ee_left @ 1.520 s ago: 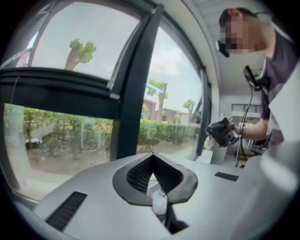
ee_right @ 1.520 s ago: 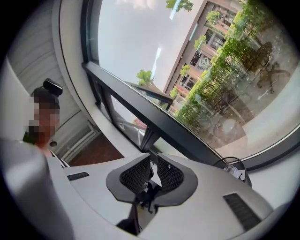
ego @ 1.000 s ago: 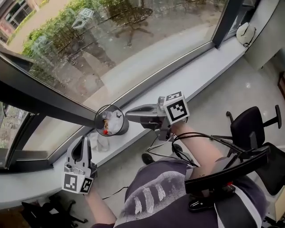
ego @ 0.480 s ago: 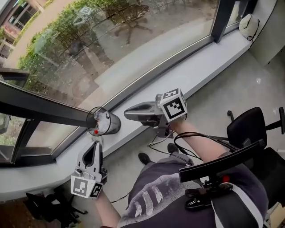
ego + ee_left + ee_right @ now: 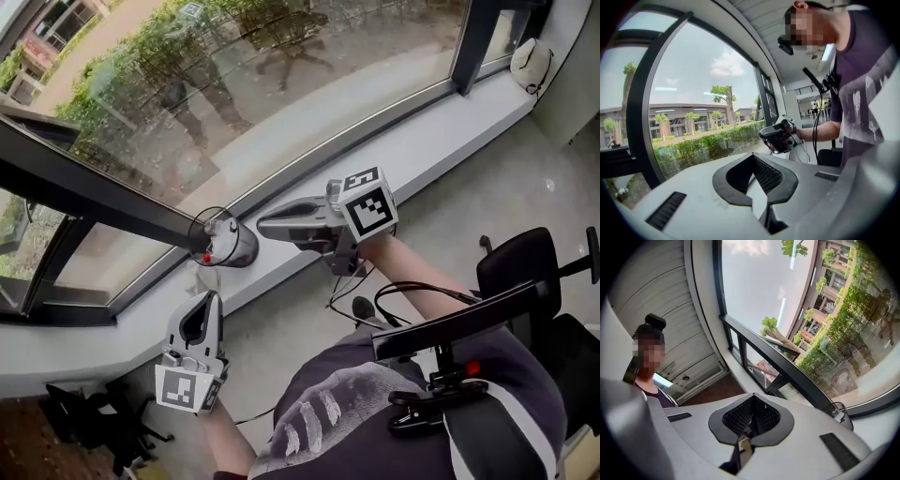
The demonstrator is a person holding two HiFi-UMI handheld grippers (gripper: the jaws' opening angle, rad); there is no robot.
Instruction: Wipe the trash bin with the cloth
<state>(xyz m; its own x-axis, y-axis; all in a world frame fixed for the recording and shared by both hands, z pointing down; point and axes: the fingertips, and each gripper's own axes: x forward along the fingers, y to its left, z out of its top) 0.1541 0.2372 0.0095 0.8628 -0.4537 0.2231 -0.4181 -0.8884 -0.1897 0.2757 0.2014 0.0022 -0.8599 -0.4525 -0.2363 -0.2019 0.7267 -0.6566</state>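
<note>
I'm holding both grippers up near the sill point(image 5: 412, 150), and neither has a cloth. My left gripper point(image 5: 212, 302) is clenched on nothing, jaws pressed together, and my right gripper point(image 5: 265, 225) is closed on nothing too. The bin point(image 5: 234, 248) is standing on the sill against the window, between the two grippers, with the right tips just beside it and the left ones a little below. It's sitting upright, long axis vertical, open mouth pointing up, with some scraps showing inside. I'm not seeing a cloth I can be sure of. There's a faint pale patch point(image 5: 205, 278) just in front of the bin, too blurred to name. So I'm reading this two ways: either the cloth is yet to be fetched, or the wiping is over and the cloth is put down. The bin's wall isn't telling me which.
</note>
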